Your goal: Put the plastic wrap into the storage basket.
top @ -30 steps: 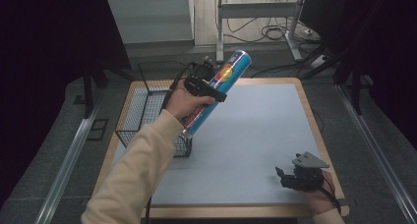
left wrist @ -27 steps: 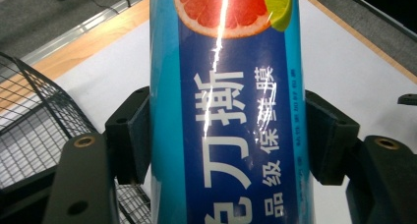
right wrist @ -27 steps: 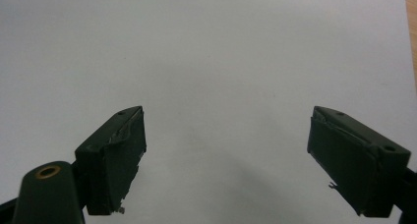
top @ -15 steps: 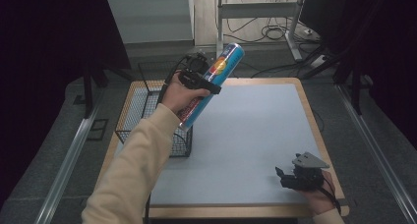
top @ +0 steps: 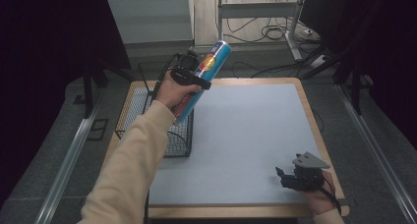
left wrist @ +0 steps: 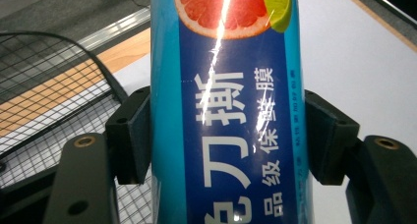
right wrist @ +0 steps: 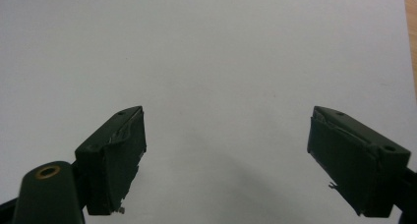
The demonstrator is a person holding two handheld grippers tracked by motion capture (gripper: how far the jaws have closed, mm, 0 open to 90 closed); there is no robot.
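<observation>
Closest to me, my right gripper (top: 287,177) sits low at the near right corner of the table (top: 305,94), jaws spread wide with nothing in them, just hovering or resting over the pale mat (top: 246,135) (can't really tell if it's touching). From the right gripper view it's just the two black pads (right wrist: 115,155) and plain mat (right wrist: 211,62) between them. My right hand (top: 319,197) is tucked behind it at the table's edge. Further out on the left, my sleeve (top: 128,170) runs up to my left hand (top: 172,89), which has the left gripper (top: 194,79) clamped around a tall blue tube (top: 201,81). The tube is up in the air, tilted, top end leaning away from me and to the right, bottom end down near the wire basket (top: 135,116). In the left gripper view the tube (left wrist: 226,106) is squeezed snug between both pads (left wrist: 130,135), gripped roughly around its middle, and you can see a grapefruit slice and white Chinese lettering on the label. The black basket (left wrist: 54,101) sits at the left side of the table, beside the mat, and the tube's lower end hangs about over its right edge, not inside it as far as I can see. Past the table there's floor with cables (top: 275,32) and a metal frame leg.
</observation>
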